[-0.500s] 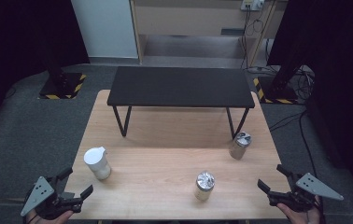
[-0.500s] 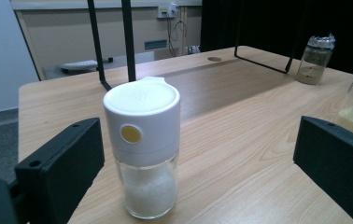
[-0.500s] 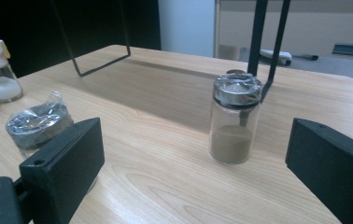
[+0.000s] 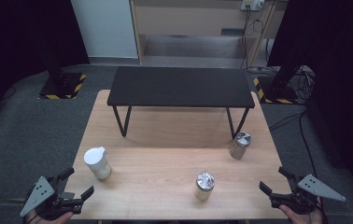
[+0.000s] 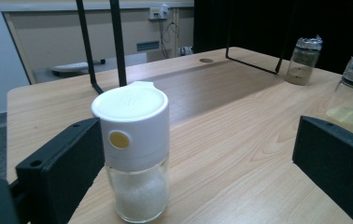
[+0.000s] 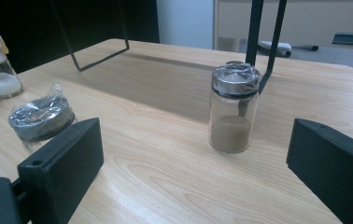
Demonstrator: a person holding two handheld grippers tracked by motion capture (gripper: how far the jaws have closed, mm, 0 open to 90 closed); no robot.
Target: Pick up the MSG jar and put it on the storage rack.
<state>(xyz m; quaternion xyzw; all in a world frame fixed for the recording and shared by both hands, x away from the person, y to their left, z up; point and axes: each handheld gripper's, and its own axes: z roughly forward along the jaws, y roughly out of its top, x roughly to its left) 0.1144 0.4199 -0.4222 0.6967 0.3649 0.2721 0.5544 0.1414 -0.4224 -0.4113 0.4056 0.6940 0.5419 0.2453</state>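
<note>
A glass shaker with a white cap and white powder (image 4: 97, 163) stands near the wooden table's left front. In the left gripper view the shaker (image 5: 134, 154) is close ahead, toward the left jaw and clear of both. My left gripper (image 4: 78, 183) hovers open at the front left corner. A foil-topped jar (image 4: 204, 185) stands front centre. Another foil-topped jar with brown powder (image 4: 239, 145) is farther right, seen as the brown-powder jar (image 6: 233, 114) ahead of my right gripper (image 4: 272, 179), which is open at the front right edge with nothing between its jaws.
A low black bench (image 4: 180, 87) on thin metal legs spans the far half of the wooden table (image 4: 165, 140). Grey floor surrounds the table. Cabinets and cables lie beyond it, with black stands on striped bases at both sides.
</note>
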